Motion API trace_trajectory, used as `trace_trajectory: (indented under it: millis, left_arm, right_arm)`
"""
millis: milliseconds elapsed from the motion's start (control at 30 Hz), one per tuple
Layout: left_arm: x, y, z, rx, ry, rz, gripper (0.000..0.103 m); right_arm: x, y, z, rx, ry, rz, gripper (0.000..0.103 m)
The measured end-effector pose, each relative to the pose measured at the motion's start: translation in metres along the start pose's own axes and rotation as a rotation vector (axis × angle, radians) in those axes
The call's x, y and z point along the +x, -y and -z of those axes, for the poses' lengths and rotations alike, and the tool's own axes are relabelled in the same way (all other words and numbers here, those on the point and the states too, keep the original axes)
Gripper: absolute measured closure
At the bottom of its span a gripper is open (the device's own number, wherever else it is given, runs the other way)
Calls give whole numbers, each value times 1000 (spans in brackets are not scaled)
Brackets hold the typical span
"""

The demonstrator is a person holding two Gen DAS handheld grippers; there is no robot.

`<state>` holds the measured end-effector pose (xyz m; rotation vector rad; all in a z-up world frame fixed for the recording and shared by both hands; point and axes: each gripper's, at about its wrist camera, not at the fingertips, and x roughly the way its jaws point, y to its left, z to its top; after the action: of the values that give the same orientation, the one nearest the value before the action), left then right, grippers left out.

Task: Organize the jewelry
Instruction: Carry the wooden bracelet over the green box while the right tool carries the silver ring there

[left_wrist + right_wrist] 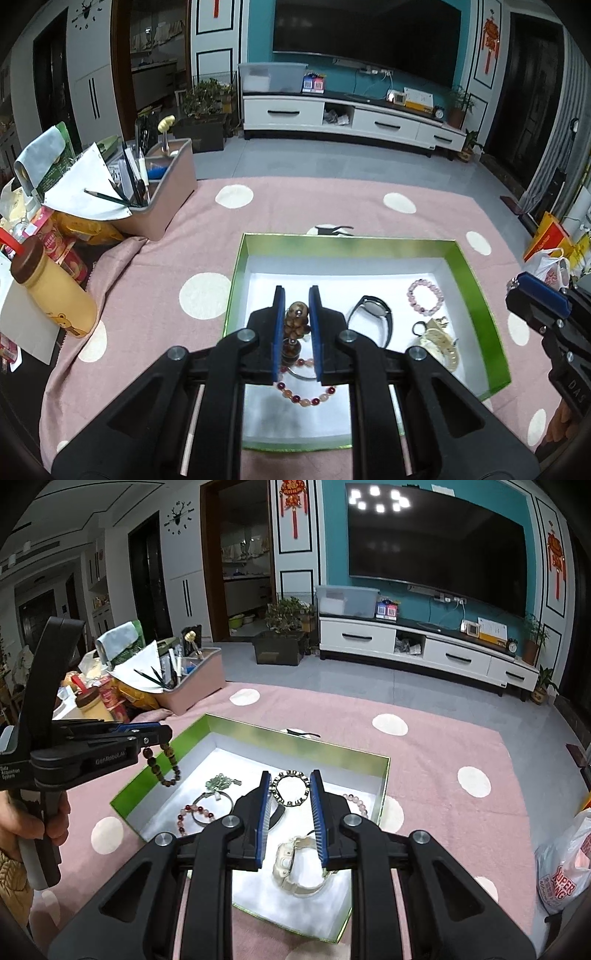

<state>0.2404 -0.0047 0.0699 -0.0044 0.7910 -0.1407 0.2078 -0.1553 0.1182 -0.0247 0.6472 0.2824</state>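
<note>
black plastic arms nearest in both wrist views. our left gripper (pixel 297 325) is clamped on the brown bead bracelet (pixel 295 325); from the right wrist view that bracelet (pixel 166 766) hangs from the closed blue pads over the left wall of the green box (pixel 155 771), clear of the floor of it. writing on the left tool body reads "genrobolab" partly, plus "data acquisition system" near the handle; our left hand (pixel 33 823) grips that handle.

our right gripper (pixel 290 812) is at a narrow gap, nothing between the pads. under it inside the box lies a cream watch (pixel 295 867); past the tips a black-and-white link bracelet (pixel 290 786). in the left view the right tool (pixel 543 306) sits off the box's right side, letters "das" visible.

also on the white box floor: red bead bracelet (pixel 306 397), black watch (pixel 373 314), pink bead bracelet (pixel 424 297), green pendant (pixel 221 782).

box rests on the pink dotted cloth (pixel 166 266). left of it a yellow bottle (pixel 51 291) and a pink organizer (pixel 162 192) with pencils. right side, a white bag (pixel 565 867) printed "super".

far back: white tv cabinet (pixel 351 118), tv (pixel 436 550), wall clock (pixel 179 517), red knot hangings (pixel 293 502).
</note>
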Motion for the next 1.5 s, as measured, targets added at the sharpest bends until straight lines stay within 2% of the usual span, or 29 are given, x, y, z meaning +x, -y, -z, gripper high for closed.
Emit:
trace_trajectory:
  millis: [567, 1000, 1500]
  left_arm:
    - [51, -9, 1, 16, -80, -56, 91]
    - [79, -8, -20, 39, -91, -96, 91]
    - [107, -4, -21, 50, -138, -94, 90]
  right_arm:
    - [56, 21, -4, 58, -95, 9, 82]
    - [85, 25, -11, 83, -132, 15, 82]
    - [113, 28, -11, 97, -211, -6, 82]
